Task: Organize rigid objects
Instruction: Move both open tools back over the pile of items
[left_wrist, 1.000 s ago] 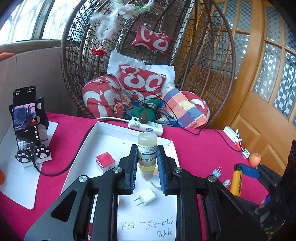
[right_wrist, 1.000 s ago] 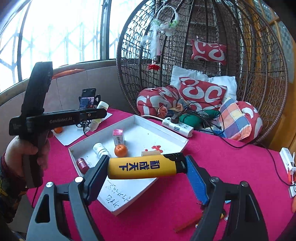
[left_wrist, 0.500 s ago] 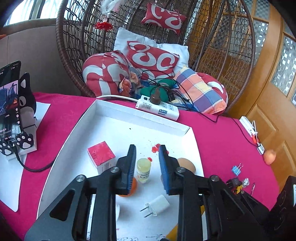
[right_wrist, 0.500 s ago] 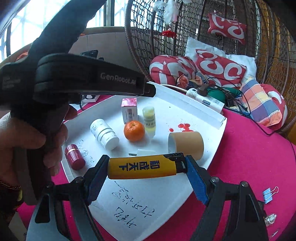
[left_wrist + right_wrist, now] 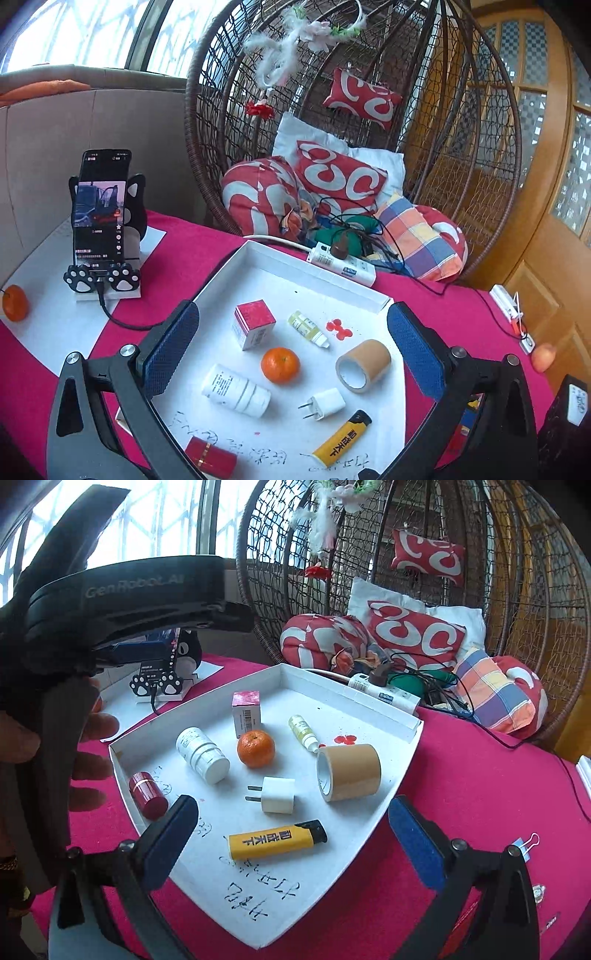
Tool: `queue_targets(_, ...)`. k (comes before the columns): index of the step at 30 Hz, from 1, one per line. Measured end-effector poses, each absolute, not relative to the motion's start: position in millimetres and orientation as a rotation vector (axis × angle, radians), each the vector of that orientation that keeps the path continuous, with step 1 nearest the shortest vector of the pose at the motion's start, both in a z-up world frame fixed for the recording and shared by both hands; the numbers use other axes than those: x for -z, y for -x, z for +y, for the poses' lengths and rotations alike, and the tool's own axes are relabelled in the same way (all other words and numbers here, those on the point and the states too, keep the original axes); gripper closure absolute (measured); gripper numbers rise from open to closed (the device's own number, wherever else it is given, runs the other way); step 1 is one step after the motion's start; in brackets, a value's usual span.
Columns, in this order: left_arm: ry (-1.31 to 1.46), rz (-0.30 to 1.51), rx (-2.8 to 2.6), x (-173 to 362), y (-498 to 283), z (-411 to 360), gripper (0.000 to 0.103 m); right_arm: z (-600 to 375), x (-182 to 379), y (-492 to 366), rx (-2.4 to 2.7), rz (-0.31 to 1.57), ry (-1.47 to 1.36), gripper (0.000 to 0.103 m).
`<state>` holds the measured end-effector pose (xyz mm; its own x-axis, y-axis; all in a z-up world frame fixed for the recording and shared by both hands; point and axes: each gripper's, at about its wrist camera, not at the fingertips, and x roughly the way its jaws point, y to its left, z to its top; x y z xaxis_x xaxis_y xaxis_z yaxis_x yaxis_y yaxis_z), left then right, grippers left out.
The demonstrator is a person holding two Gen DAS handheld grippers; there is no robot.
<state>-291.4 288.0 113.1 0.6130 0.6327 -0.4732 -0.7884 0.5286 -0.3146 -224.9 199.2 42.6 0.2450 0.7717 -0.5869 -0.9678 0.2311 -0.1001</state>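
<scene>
A white tray (image 5: pixel 325 273) (image 5: pixel 347 690) on the red tablecloth holds the sorted items. A small yellow dropper bottle (image 5: pixel 308 328) (image 5: pixel 303 732) lies in it beside a tangerine (image 5: pixel 280 364) (image 5: pixel 256 748). Near the tray's front lies a yellow lighter (image 5: pixel 341 437) (image 5: pixel 277 840). My left gripper (image 5: pixel 293 314) hovers over the tray, its jaws opening wide and touching nothing. My right gripper (image 5: pixel 291 805) is just above the lighter, its jaws also opening, with the lighter lying free below them.
The tray also holds a tape roll (image 5: pixel 349 771), white charger plug (image 5: pixel 277 794), white pill bottle (image 5: pixel 201 753), red box (image 5: pixel 246 712) and red cylinder (image 5: pixel 147 794). A phone on a stand (image 5: pixel 99 210) is at left, a power strip (image 5: pixel 343 264) behind, a binder clip (image 5: pixel 524 843) at right.
The left gripper carried the dropper bottle down into the tray, let it go and opened wide. The right gripper lowered the lighter onto the tray, released it and opened.
</scene>
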Motion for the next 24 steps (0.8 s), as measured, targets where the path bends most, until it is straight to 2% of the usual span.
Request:
queue_targets(6,0.468,0.300,-0.844,-134,284,263,0.000,186,-44,224,-1.242,0.468,0.486,0.000)
queue_targets(12,0.436,0.357,-0.735,-129,252,236,0.000,153,-50,187,-1.156,0.485,0.411,0.000)
queue_targets(24,0.337,0.694,-0.340,-58,123,143,0.000,16,-37,49,-0.751,0.633,0.203,0.000)
